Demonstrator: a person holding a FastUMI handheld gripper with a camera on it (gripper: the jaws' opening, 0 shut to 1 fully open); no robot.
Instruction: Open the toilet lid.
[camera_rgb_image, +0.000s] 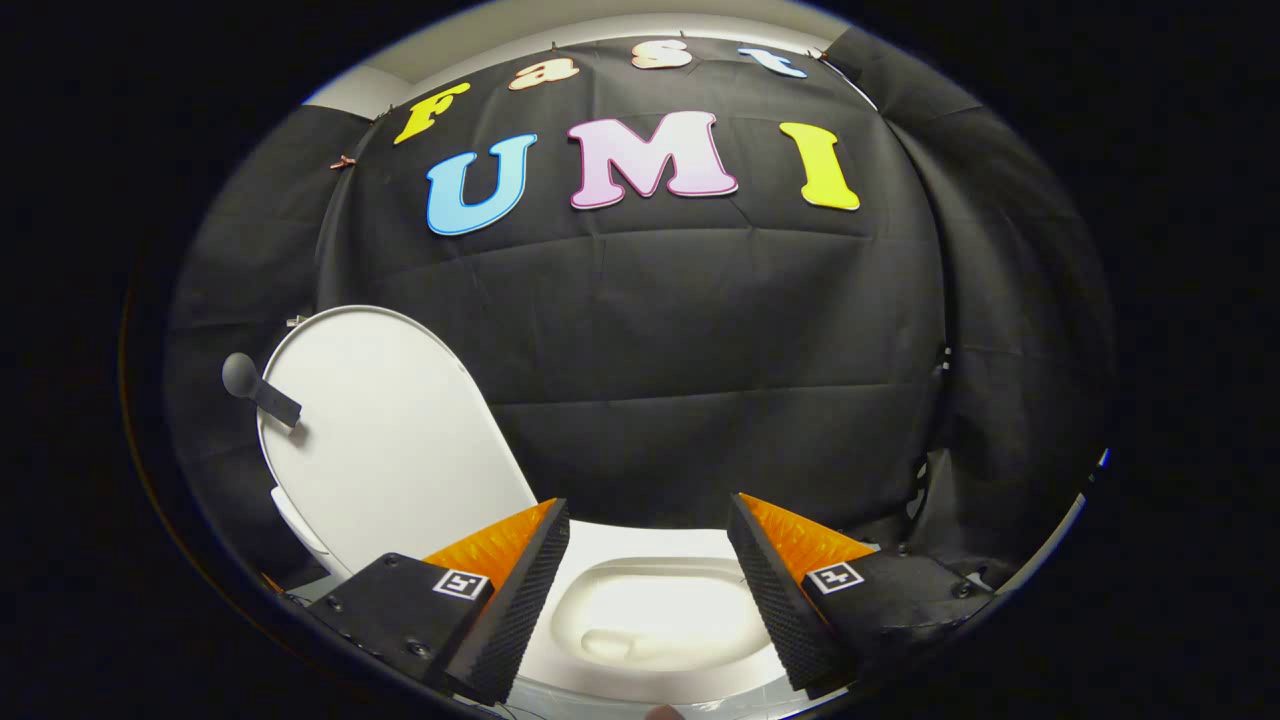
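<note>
my gripper (648, 570) hovers level over the bowl (640, 620), fingers apart and gripping nothing, since nothing here seems left to lift; beyond the left finger the lid (390, 440) stands raised, leaning back, a dark handle (260, 390) at its edge; job looks done.

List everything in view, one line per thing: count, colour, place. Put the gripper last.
toilet lid: one, white, raised upright, beyond the left finger.
lid handle: one, dark grey, round-ended tab sticking out from the lid's far edge.
toilet seat: one, white, lying down around the bowl, between and just ahead of the fingers.
toilet bowl: one, white, open, between the fingers.
cloth wall: one, black, hanging behind the toilet.
gripper: one, fingers spread apart over the bowl, holding nothing.
</note>
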